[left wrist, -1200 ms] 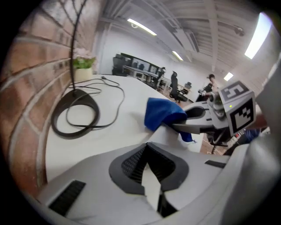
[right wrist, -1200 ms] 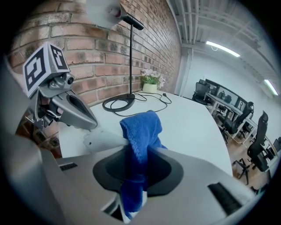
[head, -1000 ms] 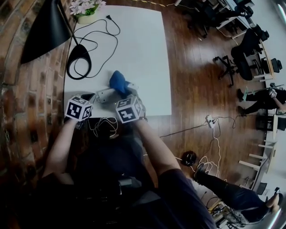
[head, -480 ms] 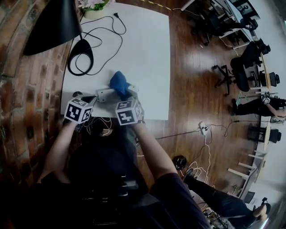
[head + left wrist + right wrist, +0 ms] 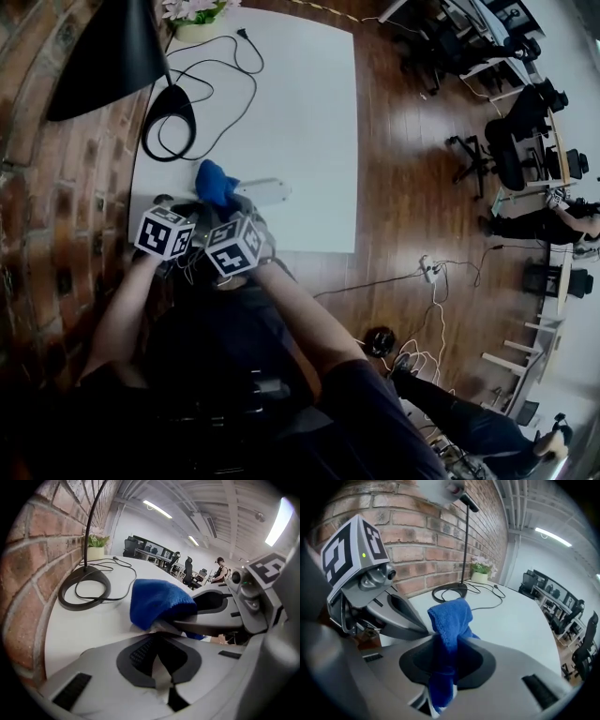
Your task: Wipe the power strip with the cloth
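Cloth [image 5: 214, 180], bunched and blue, is pinched in the right gripper [image 5: 443, 648] over the left end of the white power strip [image 5: 267, 190], whose bare length runs off rightward along the table [image 5: 300, 112] near edge, with the left gripper [image 5: 159, 637] closed tight just beside it.

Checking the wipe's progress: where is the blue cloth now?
Head view: the cloth sits at the table's near-left, clamped in the right gripper, at the power strip's left end, close beside the left gripper.
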Motion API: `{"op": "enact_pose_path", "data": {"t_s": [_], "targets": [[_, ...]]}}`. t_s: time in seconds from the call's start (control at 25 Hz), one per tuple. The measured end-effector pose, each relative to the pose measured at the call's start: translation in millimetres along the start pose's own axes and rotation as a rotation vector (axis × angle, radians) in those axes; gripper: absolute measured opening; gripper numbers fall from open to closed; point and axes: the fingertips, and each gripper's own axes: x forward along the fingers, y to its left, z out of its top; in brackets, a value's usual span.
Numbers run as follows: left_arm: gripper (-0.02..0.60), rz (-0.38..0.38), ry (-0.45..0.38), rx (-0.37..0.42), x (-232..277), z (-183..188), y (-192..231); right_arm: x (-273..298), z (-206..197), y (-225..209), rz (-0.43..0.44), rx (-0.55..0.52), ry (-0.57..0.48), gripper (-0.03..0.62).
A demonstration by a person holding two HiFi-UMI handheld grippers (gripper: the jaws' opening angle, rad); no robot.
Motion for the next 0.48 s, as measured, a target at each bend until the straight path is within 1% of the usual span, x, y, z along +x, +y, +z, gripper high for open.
{"op": "enact_pose_path", "data": {"t_s": [0.08,0.2,0.28,0.32,0.36,0.4,0.48], "targets": [[0.005,0.004,0.001,0.008,0,0,0,2,3,10,0.016,-0.007,-0.006,0.082],[0.005,0.008,0.013,0.019,1,-2,1,5,7,20,0.041,0.019,-0.014,0.082],[0.003,-0.016,0.068,0.045,2,-11,-6,6,10,29,0.08,0.024,-0.021,0.083],[0.013,-0.034,0.092,0.053,3,-15,-12,7,12,34,0.104,0.017,-0.023,0.083],[0.0,-0.045,0.095,0.05,2,-18,-16,8,13,38,0.122,0.006,-0.021,0.082],[0.0,-0.045,0.081,0.039,2,-18,-18,8,13,40,0.133,-0.002,-0.017,0.084],[0.0,-0.036,0.063,0.036,1,-18,-17,8,14,38,0.15,0.023,-0.016,0.083]]}}
